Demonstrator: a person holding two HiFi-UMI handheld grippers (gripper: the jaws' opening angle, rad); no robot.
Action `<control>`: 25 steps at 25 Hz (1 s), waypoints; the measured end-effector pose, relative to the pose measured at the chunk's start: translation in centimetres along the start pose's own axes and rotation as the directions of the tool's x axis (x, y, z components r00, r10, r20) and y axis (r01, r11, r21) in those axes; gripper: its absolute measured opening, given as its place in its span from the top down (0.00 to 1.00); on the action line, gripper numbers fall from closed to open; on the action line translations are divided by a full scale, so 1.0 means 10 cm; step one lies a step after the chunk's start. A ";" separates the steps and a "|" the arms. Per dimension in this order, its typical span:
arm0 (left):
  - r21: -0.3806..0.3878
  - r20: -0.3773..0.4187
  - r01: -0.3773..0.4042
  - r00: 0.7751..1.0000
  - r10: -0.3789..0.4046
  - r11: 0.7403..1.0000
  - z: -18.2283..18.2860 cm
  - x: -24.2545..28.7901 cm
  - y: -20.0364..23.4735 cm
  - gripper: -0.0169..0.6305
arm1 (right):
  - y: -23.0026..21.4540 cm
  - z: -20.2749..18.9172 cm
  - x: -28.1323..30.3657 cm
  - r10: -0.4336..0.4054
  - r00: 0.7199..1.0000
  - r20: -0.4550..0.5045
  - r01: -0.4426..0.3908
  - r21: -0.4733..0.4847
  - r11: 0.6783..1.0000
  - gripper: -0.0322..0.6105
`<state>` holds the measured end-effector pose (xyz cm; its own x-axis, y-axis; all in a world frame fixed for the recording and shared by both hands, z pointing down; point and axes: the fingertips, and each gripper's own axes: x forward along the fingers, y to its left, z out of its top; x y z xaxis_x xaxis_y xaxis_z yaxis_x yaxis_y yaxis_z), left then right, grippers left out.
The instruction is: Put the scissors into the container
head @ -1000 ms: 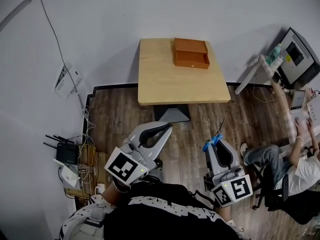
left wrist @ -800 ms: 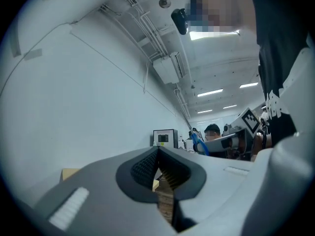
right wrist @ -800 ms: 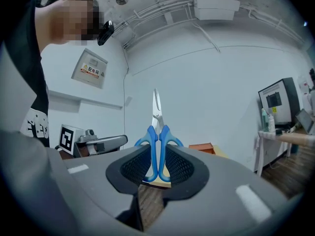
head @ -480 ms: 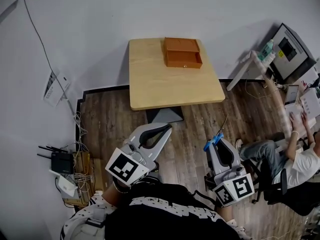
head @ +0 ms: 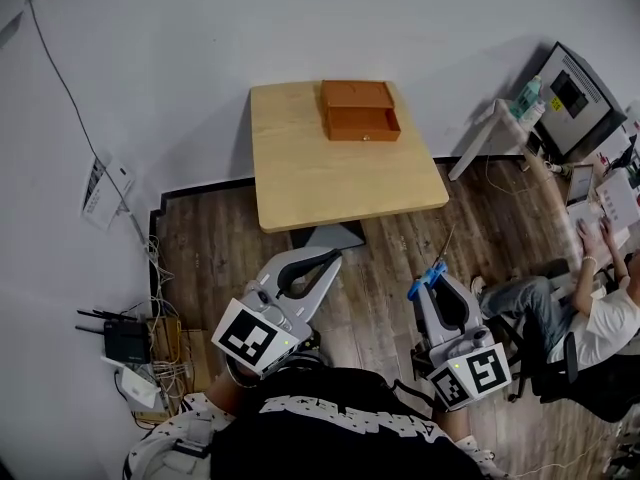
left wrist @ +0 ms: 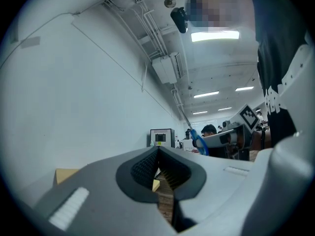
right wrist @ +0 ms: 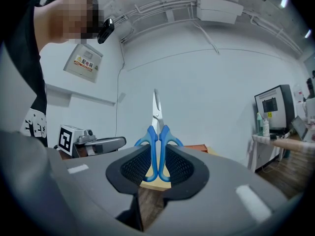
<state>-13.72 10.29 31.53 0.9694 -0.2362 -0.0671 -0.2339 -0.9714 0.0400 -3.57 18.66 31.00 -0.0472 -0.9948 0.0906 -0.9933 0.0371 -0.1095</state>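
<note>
Blue-handled scissors (right wrist: 157,146) are clamped tight in our right gripper (head: 428,284), blades sticking out past the jaw tips, held close to us over the wood floor (head: 380,278). Our left gripper (left wrist: 158,154) alongside has its jaws pressed together with nothing between them. Further out is the light wooden table (head: 340,188), and the orange container (head: 360,120) sits on its far side, well apart from the scissors.
</note>
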 end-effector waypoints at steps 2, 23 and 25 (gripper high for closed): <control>0.000 0.003 0.006 1.000 -0.006 1.000 0.00 0.01 0.02 0.97 | -0.01 0.02 0.00 -0.010 1.000 0.002 0.010 -0.010 1.000 0.79; 0.038 -0.019 -0.135 0.991 0.136 0.990 0.04 0.40 0.47 0.97 | -0.56 0.11 0.66 0.096 0.995 -0.002 -0.096 0.019 0.995 0.79; 0.053 -0.012 -0.154 0.988 0.154 0.987 0.06 0.53 0.55 0.97 | -0.67 0.15 0.78 0.121 0.993 0.002 -0.121 0.018 0.993 0.79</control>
<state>-9.94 3.68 30.84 0.9224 -0.3831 -0.0483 -0.3837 -0.9234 -0.0033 2.84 10.55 30.92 -0.1666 -0.9832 0.0748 -0.9782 0.1553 -0.1377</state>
